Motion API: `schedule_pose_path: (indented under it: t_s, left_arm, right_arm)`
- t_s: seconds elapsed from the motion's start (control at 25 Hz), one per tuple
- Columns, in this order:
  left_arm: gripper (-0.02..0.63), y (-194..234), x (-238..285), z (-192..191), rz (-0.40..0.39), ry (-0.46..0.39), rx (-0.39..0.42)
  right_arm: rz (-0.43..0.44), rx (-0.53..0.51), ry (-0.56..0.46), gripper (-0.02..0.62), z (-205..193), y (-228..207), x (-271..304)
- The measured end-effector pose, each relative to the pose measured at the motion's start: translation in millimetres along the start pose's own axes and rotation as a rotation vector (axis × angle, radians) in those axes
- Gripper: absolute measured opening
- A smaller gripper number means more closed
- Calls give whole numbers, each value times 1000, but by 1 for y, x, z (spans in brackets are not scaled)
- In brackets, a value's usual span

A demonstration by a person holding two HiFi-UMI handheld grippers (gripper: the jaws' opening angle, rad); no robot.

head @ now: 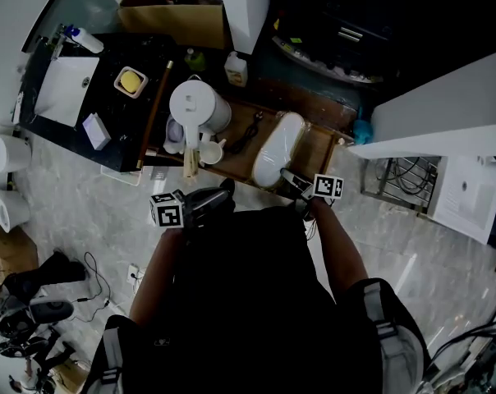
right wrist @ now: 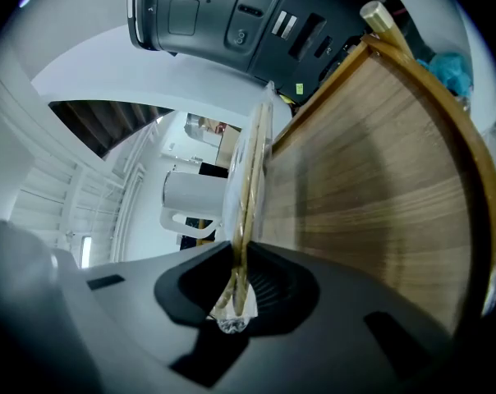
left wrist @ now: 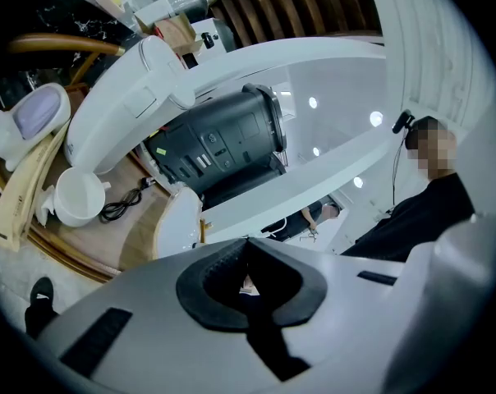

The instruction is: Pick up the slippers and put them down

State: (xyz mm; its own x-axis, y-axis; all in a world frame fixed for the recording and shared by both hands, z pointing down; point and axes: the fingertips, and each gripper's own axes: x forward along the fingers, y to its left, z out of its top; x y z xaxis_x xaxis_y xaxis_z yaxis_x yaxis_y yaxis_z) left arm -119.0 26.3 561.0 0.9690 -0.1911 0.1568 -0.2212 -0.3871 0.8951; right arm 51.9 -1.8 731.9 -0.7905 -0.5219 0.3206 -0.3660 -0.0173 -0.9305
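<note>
A white kettle (head: pixel 197 105) stands on the wooden tray (head: pixel 318 148) just beside a white mug (head: pixel 208 152) and near a black cable (head: pixel 246 131), while the dark bench (head: pixel 121 117) alongside carries a yellow sponge (head: pixel 131 80) and a white basin (head: pixel 66 90).

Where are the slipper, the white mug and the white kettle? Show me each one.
slipper (head: pixel 276 148): head view, middle of its white surface.
white mug (left wrist: pixel 77 194): left gripper view, its inner bottom.
white kettle (head: pixel 192 103): head view, top of its lid.
</note>
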Motion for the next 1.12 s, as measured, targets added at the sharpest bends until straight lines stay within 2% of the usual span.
schedule_pose_path:
  t_s: [0.56, 1.12]
  left_arm:
    - [12, -8, 6, 6, -68, 25, 13]
    - [12, -12, 21, 5, -157, 109, 27]
  right_arm:
    - [38, -35, -31, 67, -4, 38, -11]
    - [95, -69, -116, 67, -7, 87, -29]
